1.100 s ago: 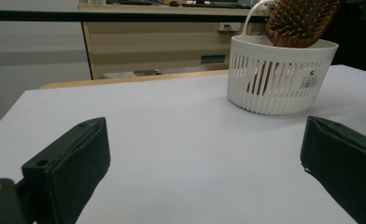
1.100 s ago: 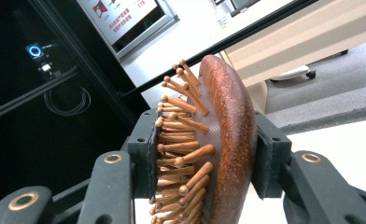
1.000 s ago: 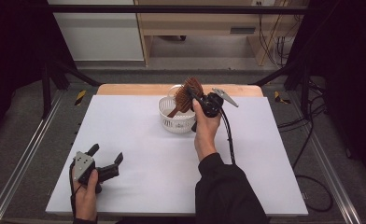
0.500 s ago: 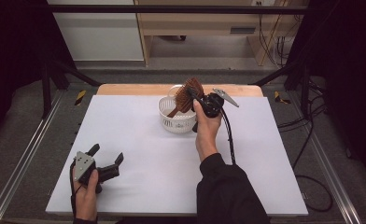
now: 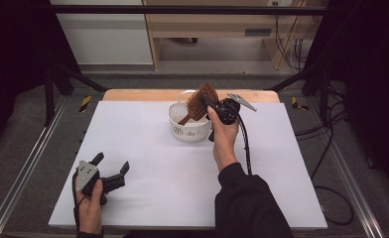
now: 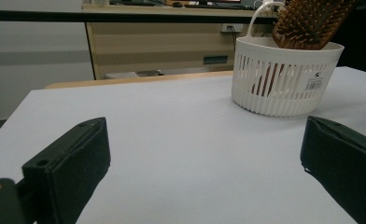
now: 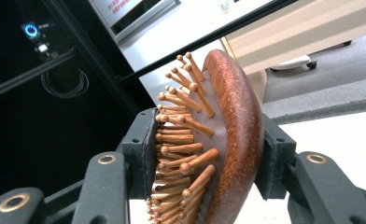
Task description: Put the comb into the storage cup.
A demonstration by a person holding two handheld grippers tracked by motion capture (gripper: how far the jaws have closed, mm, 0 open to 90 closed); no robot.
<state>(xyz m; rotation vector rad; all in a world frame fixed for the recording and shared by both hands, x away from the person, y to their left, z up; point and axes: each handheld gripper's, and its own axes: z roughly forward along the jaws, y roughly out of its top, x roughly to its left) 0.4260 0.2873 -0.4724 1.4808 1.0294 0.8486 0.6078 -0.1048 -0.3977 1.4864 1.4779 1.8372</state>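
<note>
A brown wooden hairbrush (image 5: 198, 105) stands tilted in a small white slotted basket (image 5: 187, 130) at the far middle of the white table, handle down inside it. My right gripper (image 5: 206, 100) has the brush head (image 7: 232, 126) between its jaws. One pad meets the bristle tips and the other the rounded back; the jaws have just been opening a little with the brush still between them. My left gripper (image 5: 112, 162) rests open near the front left edge with nothing between its fingers, and its own view looks at the basket (image 6: 284, 79) and brush (image 6: 312, 23).
The white table top (image 5: 148, 148) has a wooden strip (image 5: 133, 94) along its far edge. Metal rails (image 5: 29, 168) run along both sides. A cable (image 5: 246, 148) trails from my right gripper down past the sleeve.
</note>
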